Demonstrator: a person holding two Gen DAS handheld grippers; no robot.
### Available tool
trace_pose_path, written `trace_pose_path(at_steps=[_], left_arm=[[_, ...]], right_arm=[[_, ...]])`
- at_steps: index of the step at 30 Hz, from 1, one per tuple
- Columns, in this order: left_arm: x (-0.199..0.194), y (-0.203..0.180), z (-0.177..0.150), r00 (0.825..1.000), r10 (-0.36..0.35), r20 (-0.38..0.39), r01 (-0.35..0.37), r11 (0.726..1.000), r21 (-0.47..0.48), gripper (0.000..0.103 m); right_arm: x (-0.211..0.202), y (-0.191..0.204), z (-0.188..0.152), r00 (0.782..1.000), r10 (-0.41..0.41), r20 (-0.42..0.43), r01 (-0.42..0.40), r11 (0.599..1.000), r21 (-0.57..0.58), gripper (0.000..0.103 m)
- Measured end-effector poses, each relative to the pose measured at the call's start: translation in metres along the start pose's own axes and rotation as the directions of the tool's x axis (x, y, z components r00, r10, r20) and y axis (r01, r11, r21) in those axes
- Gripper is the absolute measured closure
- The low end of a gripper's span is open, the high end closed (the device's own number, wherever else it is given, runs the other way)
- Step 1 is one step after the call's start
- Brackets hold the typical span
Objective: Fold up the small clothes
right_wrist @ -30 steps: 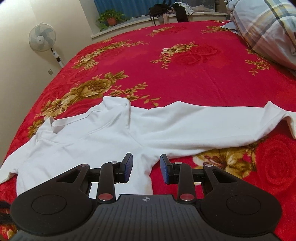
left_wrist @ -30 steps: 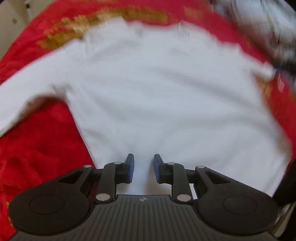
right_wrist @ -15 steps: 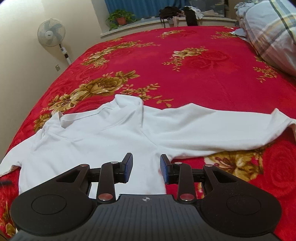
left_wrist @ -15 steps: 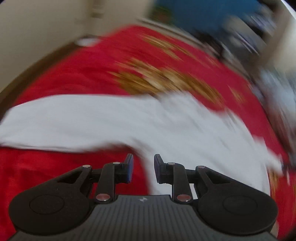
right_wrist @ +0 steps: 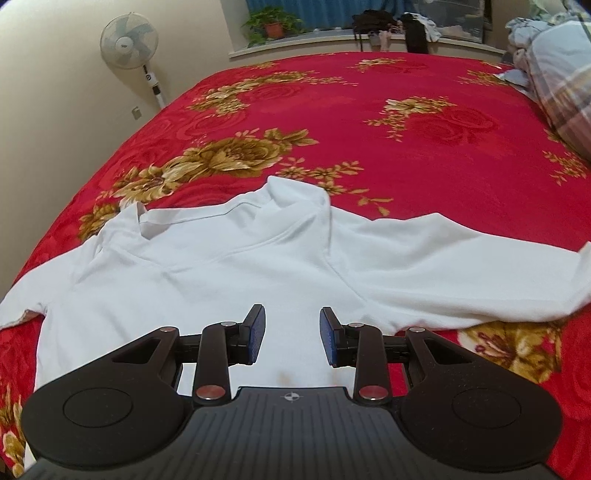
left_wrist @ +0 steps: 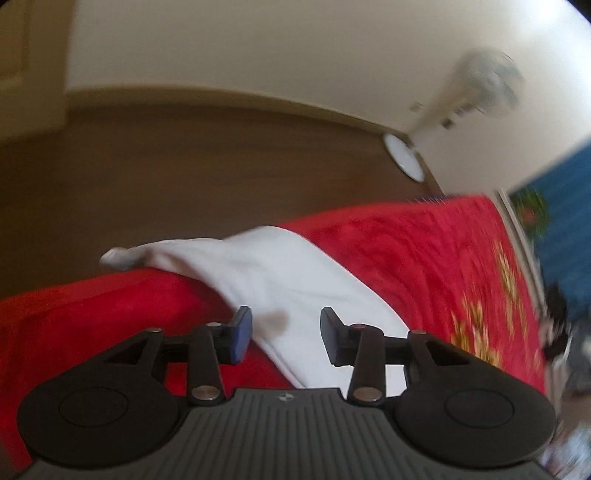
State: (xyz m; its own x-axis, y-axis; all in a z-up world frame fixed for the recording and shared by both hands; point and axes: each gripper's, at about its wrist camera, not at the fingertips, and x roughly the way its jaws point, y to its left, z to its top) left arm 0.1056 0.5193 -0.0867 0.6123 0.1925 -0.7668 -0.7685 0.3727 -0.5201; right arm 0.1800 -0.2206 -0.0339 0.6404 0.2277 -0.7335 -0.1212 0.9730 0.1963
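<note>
A white long-sleeved shirt lies spread flat on the red flowered bedspread, collar away from me, sleeves out to both sides. My right gripper is open and empty, just above the shirt's body near its right armpit. In the left wrist view the left sleeve runs to the bed's left edge, its cuff hanging over the side. My left gripper is open and empty, over the sleeve's near edge. That view is blurred.
A standing fan is by the wall left of the bed. A plaid pillow or quilt lies at the far right. A potted plant and dark clothes sit on the window ledge. Brown floor lies beyond the bed's left edge.
My left gripper has swung left from the shirt's body along the sleeve to the bed's edge, and its jaws have opened wider. My right gripper has drifted left over the shirt and also stands wider.
</note>
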Motion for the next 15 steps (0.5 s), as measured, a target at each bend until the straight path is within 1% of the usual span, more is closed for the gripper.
trace_pose_path(at_steps=[3, 5, 8, 15], left_arm=[[0.006, 0.023, 0.014, 1.000, 0.009, -0.012, -0.010, 0.993, -0.115, 0.058], [0.009, 0.030, 0.020, 1.000, 0.010, -0.015, -0.012, 0.986, -0.164, 0.058], [0.012, 0.037, 0.026, 1.000, 0.017, -0.009, -0.019, 0.981, -0.191, 0.058], [0.019, 0.046, 0.030, 1.000, 0.026, 0.005, -0.024, 0.975, -0.222, 0.058]], right_arm=[[0.005, 0.003, -0.001, 1.000, -0.009, -0.007, 0.009, 1.000, -0.017, 0.069], [0.009, 0.005, -0.002, 1.000, -0.011, -0.015, 0.011, 1.000, -0.023, 0.069], [0.013, 0.010, -0.002, 1.000, -0.011, -0.022, 0.010, 0.999, -0.033, 0.069], [0.020, 0.021, -0.006, 0.999, -0.024, -0.034, 0.021, 0.997, -0.073, 0.069]])
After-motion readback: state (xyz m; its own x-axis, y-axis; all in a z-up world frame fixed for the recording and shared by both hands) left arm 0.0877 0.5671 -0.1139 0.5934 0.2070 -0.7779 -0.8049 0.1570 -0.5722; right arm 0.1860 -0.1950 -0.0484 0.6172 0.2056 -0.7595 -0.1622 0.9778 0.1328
